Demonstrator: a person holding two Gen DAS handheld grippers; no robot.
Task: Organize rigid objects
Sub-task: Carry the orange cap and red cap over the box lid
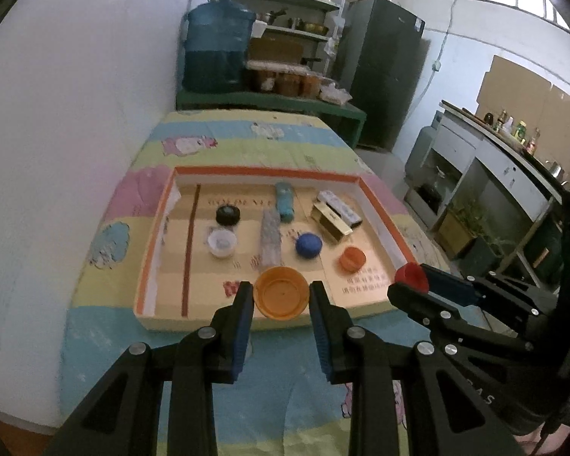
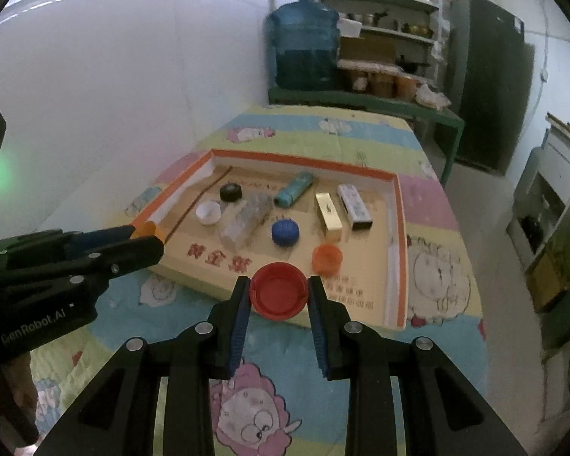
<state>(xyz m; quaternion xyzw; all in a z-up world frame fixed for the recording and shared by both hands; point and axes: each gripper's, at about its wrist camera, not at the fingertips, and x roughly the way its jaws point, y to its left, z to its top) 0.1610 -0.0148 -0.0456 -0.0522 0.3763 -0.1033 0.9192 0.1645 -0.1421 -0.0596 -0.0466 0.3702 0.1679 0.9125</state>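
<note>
My left gripper (image 1: 281, 290) is shut on a large orange cap (image 1: 282, 292), held above the near edge of the shallow orange-rimmed cardboard tray (image 1: 264, 171). My right gripper (image 2: 278, 288) is shut on a red cap (image 2: 278, 295), also over the tray's near edge; the same red cap (image 1: 410, 275) shows at the right in the left wrist view. In the tray lie a black cap (image 1: 228, 214), a white cap (image 1: 222, 242), a blue cap (image 1: 308, 245), a small orange cap (image 1: 352, 257), a teal tube (image 1: 285, 201), a clear packet (image 1: 269, 237), a gold box (image 1: 328, 220) and a silver box (image 1: 340, 207).
The tray rests on a bed with a pastel cartoon sheet (image 1: 247, 140) against a white wall on the left. Beyond the bed stand a green bench with a blue water jug (image 1: 218, 47), shelves and a dark fridge (image 1: 383, 68). A counter (image 1: 505, 152) runs along the right.
</note>
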